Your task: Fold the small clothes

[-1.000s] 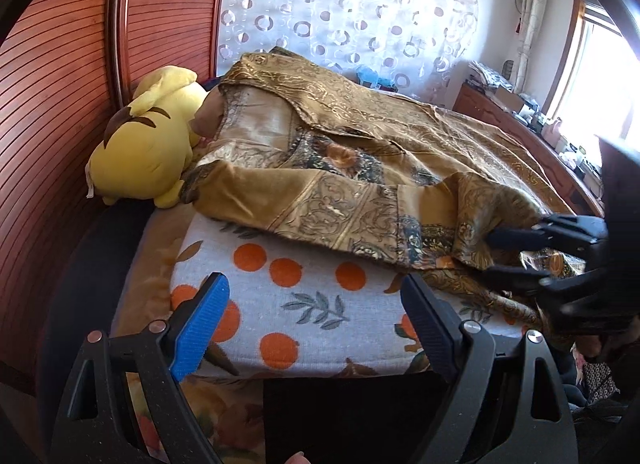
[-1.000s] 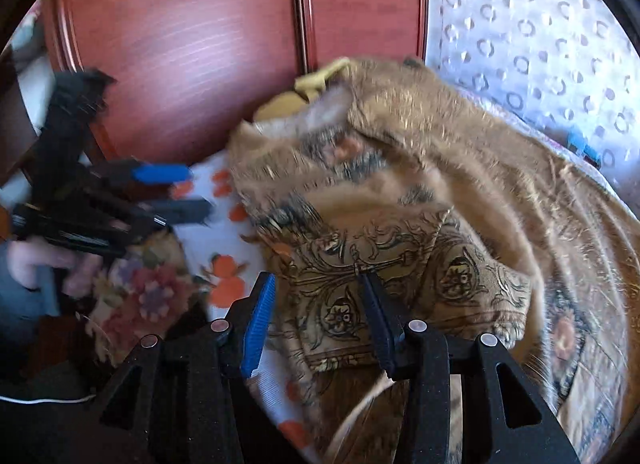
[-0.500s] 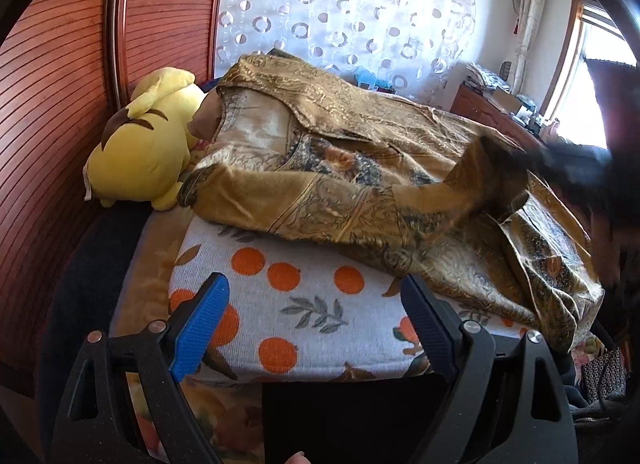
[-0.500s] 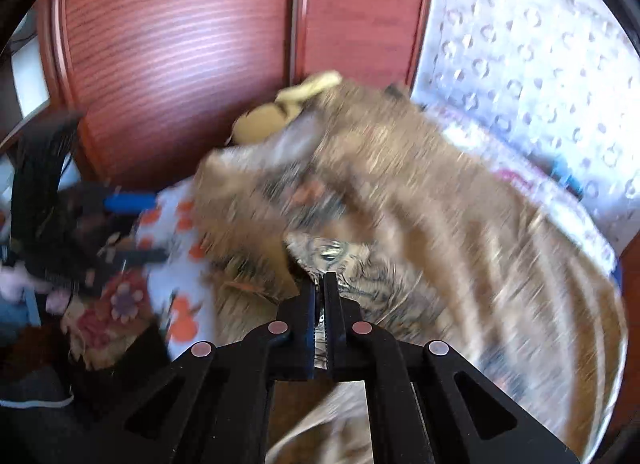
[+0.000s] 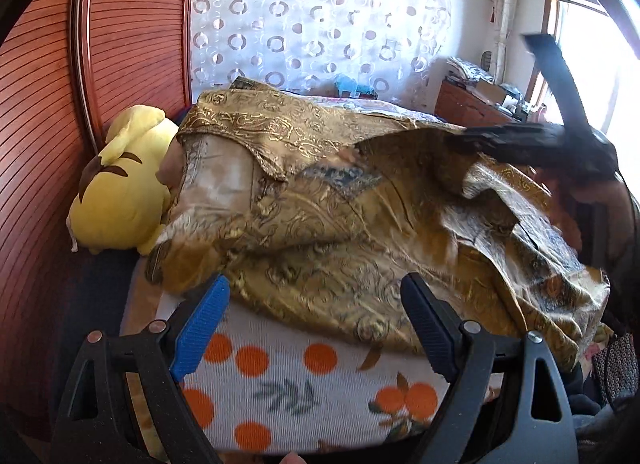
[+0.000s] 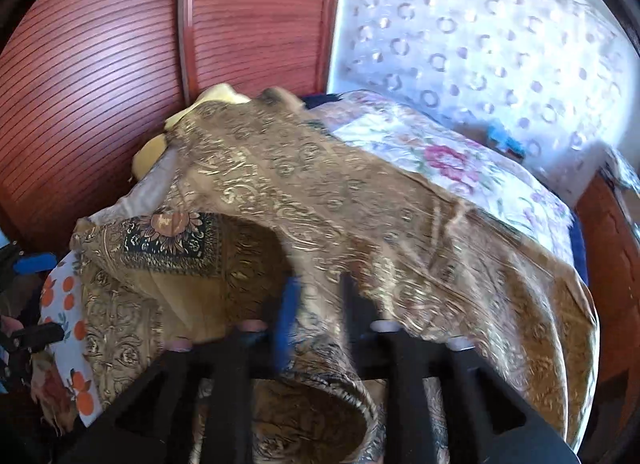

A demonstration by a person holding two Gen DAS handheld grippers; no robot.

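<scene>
bedroom, red-brown slatted wardrobe doors point(image 5: 120, 44) at left and a sheer white curtain with ring pattern point(image 5: 320, 24) behind the bed. left wrist view: bed cover printed with oranges and leaves point(image 5: 288, 392) fills the near foreground; a gold brocade garment point(image 5: 320, 232) lies spread across it, one edge reaching the near side, upper end up against a yellow plush toy point(image 5: 120, 192) that sits by the wardrobe. left gripper point(image 5: 316, 328) hovers low over the near hem, blue pad point(image 5: 200, 328) and dark pad well apart, nothing between them, not touching cloth as far as visible. at right the right gripper point(image 5: 532, 144) shows dark and blurred above the garment, with a fold of the gold cloth lifted up at its tip; a hand behind it, blurred. a wooden dresser point(image 5: 472, 108) with clutter stands by the bright window point(image 5: 592, 64). right wrist view: same wardrobe doors point(image 6: 160, 64) and curtain point(image 6: 480, 44); a floral quilt point(image 6: 440, 152) shows past the garment. the garment point(image 6: 320, 216) is raised and draped toward the camera, a dark ornamental panel showing under the lifted flap, much motion blur. right gripper point(image 6: 316, 304) jaws have just been opening after a full close and now stand partly apart; a band of the cloth hangs between them, pads not visibly pressing on it. left gripper point(image 6: 32, 296) small at the far left edge over the orange-print cover point(image 6: 64, 296), jaws apart.
</scene>
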